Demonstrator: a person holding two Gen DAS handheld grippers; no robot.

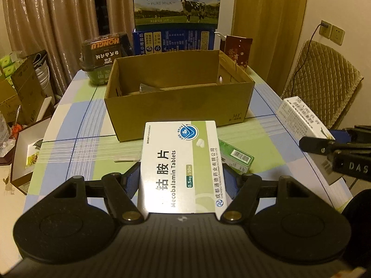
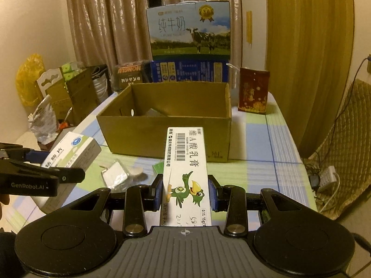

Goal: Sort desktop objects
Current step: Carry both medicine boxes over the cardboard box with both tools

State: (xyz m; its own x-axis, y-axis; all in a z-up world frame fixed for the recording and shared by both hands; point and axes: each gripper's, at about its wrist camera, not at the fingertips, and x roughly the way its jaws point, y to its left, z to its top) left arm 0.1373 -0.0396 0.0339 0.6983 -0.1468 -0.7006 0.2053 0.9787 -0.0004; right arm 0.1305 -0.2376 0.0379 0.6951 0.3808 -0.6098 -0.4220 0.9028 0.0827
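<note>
Room: beige curtains [image 2: 102, 23] behind, a padded chair [image 1: 324, 78] at the right, cartons and bags stacked on the floor at the left.
Surface: a table under a blue, green and white checked cloth [image 1: 76, 106].
Cardboard box [image 1: 178, 88]: open-topped, in the middle of the surface, straight ahead of both tongs; something small and grey lies inside, too dim to name.
Left tongs [image 1: 180, 180]: clamped on the long sides of a white and green tablet box [image 1: 180, 164].
Tablet box: held flat above the cloth, long axis running away from the camera toward the cardboard box, print reading sideways.
Right tongs [image 2: 185, 192]: clamped on a narrow white ointment box [image 2: 185, 171] with a green bird on it.
Ointment box: also above the surface, long axis pointing at the near wall of the cardboard box, far end overlapping that wall in the right wrist view.
On the cloth below: a green and white small box [image 1: 236, 159] just beside the tablet box, a crumpled clear wrapper [image 2: 116, 173], a pale spoon-like piece [image 2: 136, 172].
Behind the cardboard box: a milk carton [image 2: 190, 30] on a blue box [image 2: 187, 70], a dark packet [image 1: 102, 55] at the left, a red packet [image 2: 254, 90] standing at the right.
</note>
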